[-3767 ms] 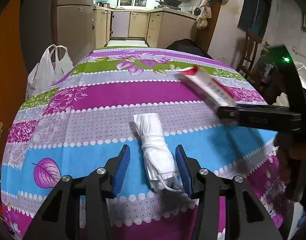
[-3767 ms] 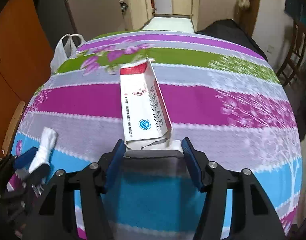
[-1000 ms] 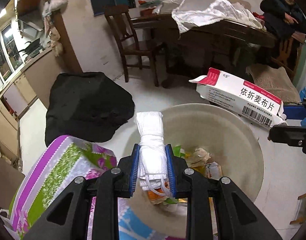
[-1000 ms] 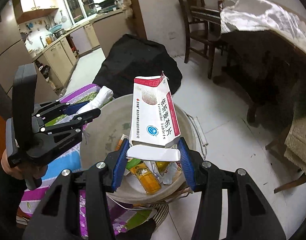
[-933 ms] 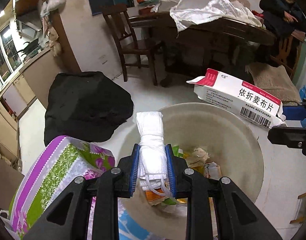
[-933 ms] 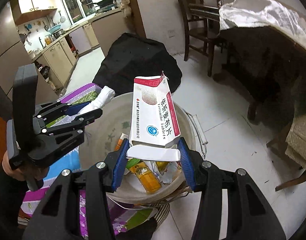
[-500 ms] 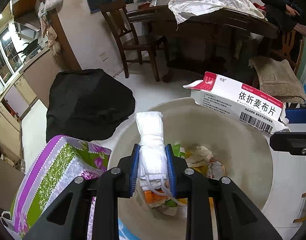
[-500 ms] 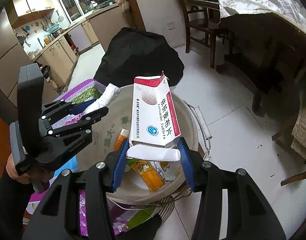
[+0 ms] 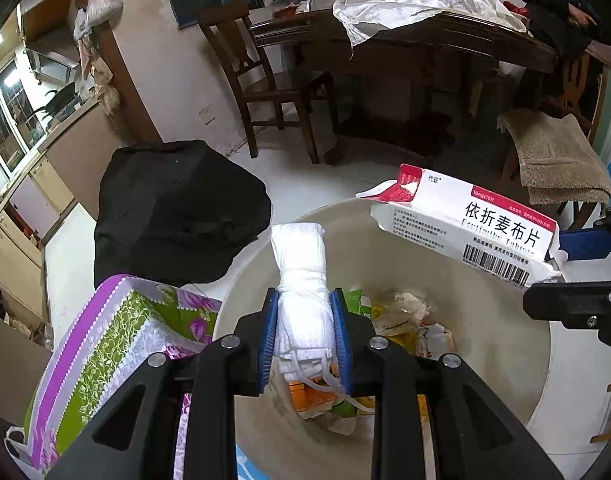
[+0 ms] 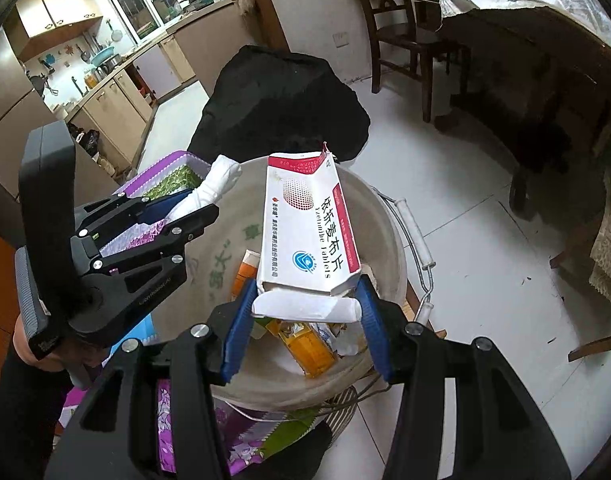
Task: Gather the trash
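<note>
At the far left, the corner of a table draped in a striped floral tablecloth (image 9: pixel 117 332), purple and green, pokes in at about eight o'clock of the left wrist view. Behind it, at ten o'clock, a black bag-like heap (image 9: pixel 177 216) slumps on the white tile floor.

The left gripper (image 9: pixel 304 334) points steeply down over a big cream-coloured trash bucket (image 9: pixel 505 360). Its blue pads are drawn in narrow and clamp a rolled white face mask (image 9: pixel 301 280), which stands up out of the jaws with its ear loops trailing below. The roll hangs above the near left side of the bucket's mouth.

Inside the bucket lie wrappers and an orange packet (image 10: pixel 305 344), seen from the right wrist view at about six o'clock.

Further right, the right gripper (image 10: pixel 305 328) holds over the bucket a white-and-red medicine carton (image 10: pixel 309 232) with a torn flap. Its jaws are opening, moderately wide, with the carton's lower end between them; whether the pads are pressing it I cannot tell. The carton juts forward, above the middle of the trash.

The bucket's wire handle (image 10: pixel 417 236) hangs down its right side, at three o'clock. Beyond it stand a wooden chair (image 9: pixel 265 84) and a dark table under a white cloth (image 9: pixel 405 4).
</note>
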